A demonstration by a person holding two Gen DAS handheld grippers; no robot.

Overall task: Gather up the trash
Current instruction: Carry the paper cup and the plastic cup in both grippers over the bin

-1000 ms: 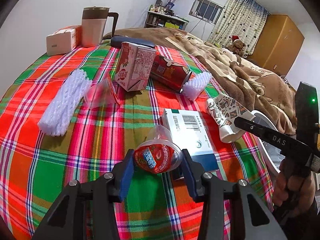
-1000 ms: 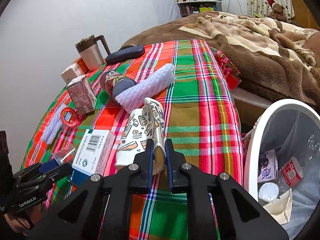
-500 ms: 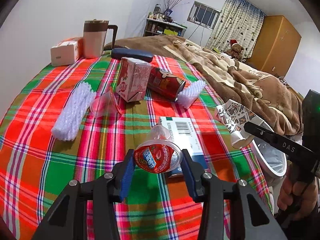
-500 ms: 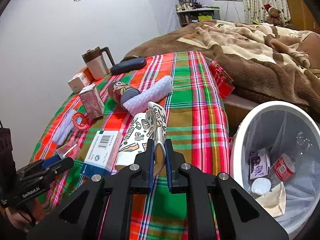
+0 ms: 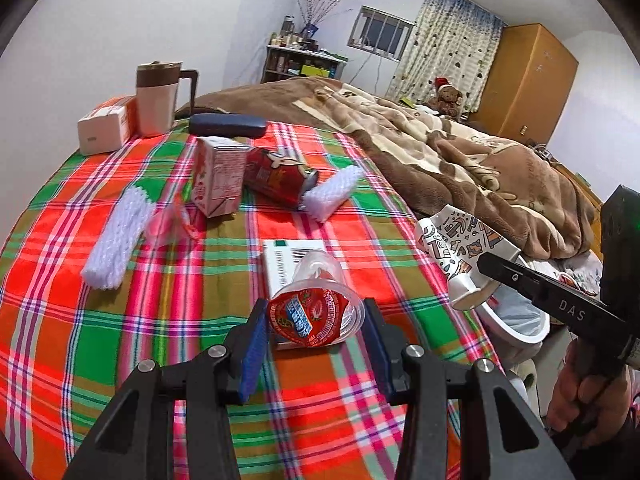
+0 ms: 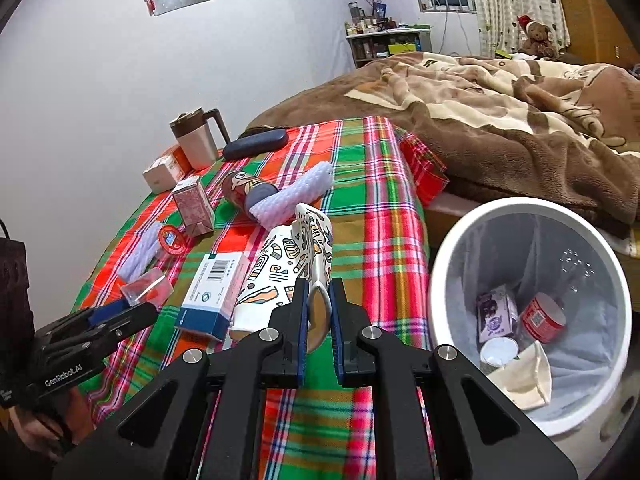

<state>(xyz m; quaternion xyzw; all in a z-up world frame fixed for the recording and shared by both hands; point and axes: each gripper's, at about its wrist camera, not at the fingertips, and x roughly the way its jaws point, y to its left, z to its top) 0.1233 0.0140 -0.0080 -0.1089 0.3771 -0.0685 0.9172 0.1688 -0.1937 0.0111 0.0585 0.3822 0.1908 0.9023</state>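
**A:** Trash status, anyone? Where's the stuff relative to the white bin (image 6: pixel 436 280)?

**B:** Two bits are up off the plaid tablecloth (image 5: pixel 120 340). The left gripper (image 5: pixel 312 326) is clamped on a clear jelly cup (image 5: pixel 316 308) with a red foil lid, held on its side over the cloth, well away from the bin. The right gripper (image 6: pixel 319 312) is squeezed tight on the crushed rim of a patterned paper cup (image 6: pixel 280 268), just beside the bin's rim, cup body over the table edge.

**A:** Anything in the bin?

**B:** A small purple carton (image 6: pixel 494 312), a red can (image 6: pixel 542 318), a white round lid and some crumpled paper.

**A:** On the table?

**B:** Farther from the bin: a white and blue box (image 5: pixel 280 260), a red can (image 5: pixel 276 176), a milk carton (image 5: pixel 218 176), two white foam nets (image 5: pixel 116 240), another jelly cup (image 5: pixel 172 220). Farthest away, a mug (image 5: pixel 156 100) and a dark case (image 5: pixel 228 125).
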